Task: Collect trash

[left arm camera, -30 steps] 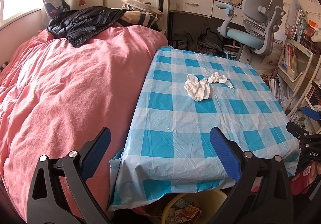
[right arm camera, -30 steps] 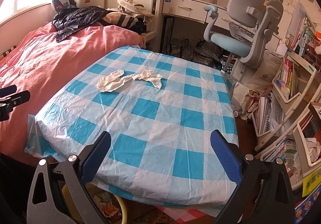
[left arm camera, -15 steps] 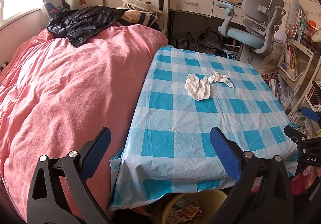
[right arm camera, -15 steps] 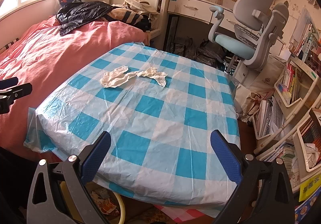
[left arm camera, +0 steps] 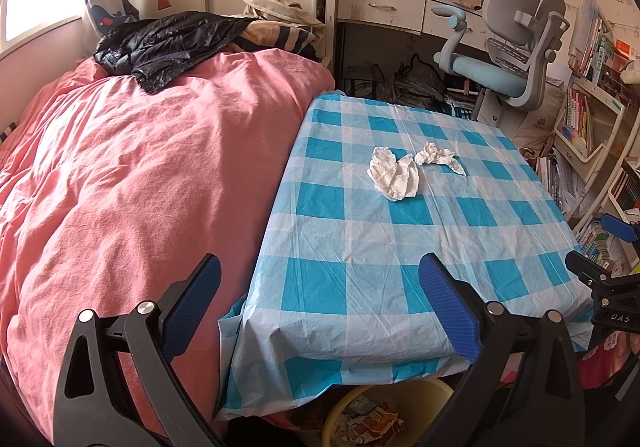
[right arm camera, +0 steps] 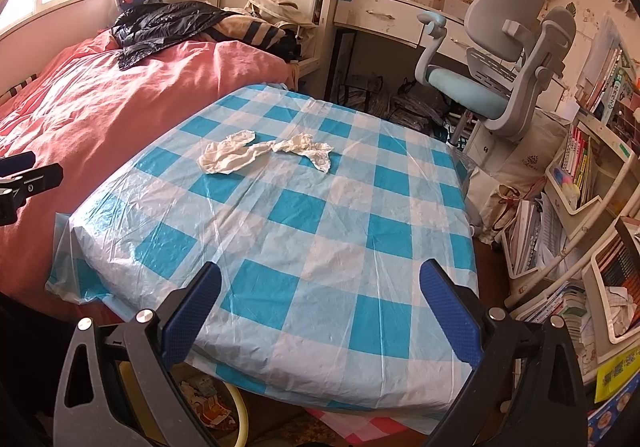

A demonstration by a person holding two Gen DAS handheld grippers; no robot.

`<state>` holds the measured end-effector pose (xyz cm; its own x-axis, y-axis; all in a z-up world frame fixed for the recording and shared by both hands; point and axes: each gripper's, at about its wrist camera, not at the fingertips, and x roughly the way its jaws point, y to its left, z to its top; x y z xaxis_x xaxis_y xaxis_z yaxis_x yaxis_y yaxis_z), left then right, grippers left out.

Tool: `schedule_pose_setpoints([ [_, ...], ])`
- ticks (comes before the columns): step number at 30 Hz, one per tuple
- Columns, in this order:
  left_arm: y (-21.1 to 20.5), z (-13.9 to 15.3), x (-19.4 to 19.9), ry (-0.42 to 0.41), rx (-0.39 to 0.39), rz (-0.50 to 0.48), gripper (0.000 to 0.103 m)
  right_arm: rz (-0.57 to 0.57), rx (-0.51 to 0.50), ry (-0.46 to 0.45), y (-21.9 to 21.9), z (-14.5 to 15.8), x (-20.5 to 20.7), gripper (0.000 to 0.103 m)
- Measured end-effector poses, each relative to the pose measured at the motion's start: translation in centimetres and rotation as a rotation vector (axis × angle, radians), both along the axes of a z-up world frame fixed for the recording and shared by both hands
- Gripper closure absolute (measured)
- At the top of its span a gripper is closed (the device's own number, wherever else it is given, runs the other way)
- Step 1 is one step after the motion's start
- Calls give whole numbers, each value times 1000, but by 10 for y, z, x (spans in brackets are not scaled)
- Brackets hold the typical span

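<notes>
Two crumpled white tissues lie side by side on the far half of a table with a blue-and-white checked plastic cloth [left arm camera: 360, 247]: a larger one [left arm camera: 394, 175] [right arm camera: 228, 157] and a smaller twisted one [left arm camera: 438, 159] [right arm camera: 308, 147]. My left gripper [left arm camera: 320, 287] is open and empty, low at the table's near left corner. My right gripper [right arm camera: 320, 287] is open and empty over the near edge. A yellow bin [left arm camera: 400, 411] [right arm camera: 236, 411] holding wrappers stands under the near edge.
A bed with a pink duvet [left arm camera: 140, 187] borders the table's left side, with a black jacket [left arm camera: 160, 43] on it. A grey and blue office chair [right arm camera: 500, 67] and a desk [right arm camera: 380, 15] stand behind. Shelves of books [right arm camera: 580, 175] line the right.
Both grippers have drifted slightly forward and stay open. The right view has shifted so the tissues sit a little closer and further right in it. Nothing on the table moved.
</notes>
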<state>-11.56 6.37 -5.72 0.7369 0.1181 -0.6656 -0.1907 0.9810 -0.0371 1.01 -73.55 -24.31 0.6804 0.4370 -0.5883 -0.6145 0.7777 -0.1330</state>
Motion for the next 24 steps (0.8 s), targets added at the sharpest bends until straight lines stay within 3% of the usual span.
schedule_pose_setpoints([
  [24,0,0,0,0,-1,0,8,3,-9,-5,1,-1,-1,8],
])
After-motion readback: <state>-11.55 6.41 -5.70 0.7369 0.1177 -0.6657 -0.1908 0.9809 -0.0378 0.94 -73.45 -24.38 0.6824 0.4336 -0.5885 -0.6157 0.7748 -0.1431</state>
